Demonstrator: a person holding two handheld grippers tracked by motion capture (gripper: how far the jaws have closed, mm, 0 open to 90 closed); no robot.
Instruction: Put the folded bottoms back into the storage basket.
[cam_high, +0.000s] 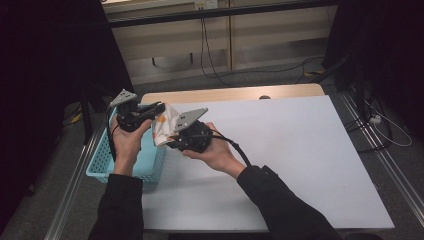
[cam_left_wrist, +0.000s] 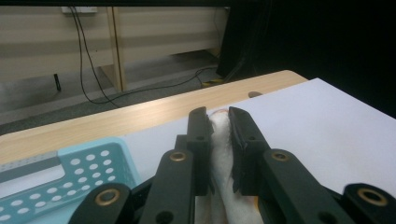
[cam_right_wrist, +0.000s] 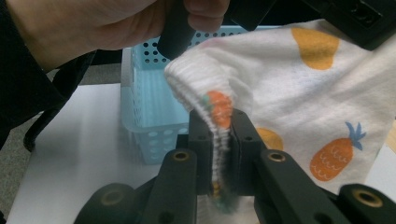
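**Both tongs clamped on one pineapple-print cloth**

The left tongs (cam_high: 159, 106) are closed on a fold of the white cloth (cam_high: 166, 122), whose fabric is pinched between the black jaws in the left gripper view. The right tongs (cam_high: 172, 142) grip the cloth's ribbed hem (cam_right_wrist: 215, 122), squeezed tight between their jaws. The cloth, printed with orange pineapples, hangs stretched between the two, in the air above the worktop's (cam_high: 300, 165) nine o'clock edge. Directly below and toward eight o'clock sits a light blue perforated basket (cam_high: 105, 162), hanging partly over that edge. The left hand (cam_high: 127, 142) is above the basket; the right hand (cam_high: 215, 152) lies at four o'clock from the cloth.
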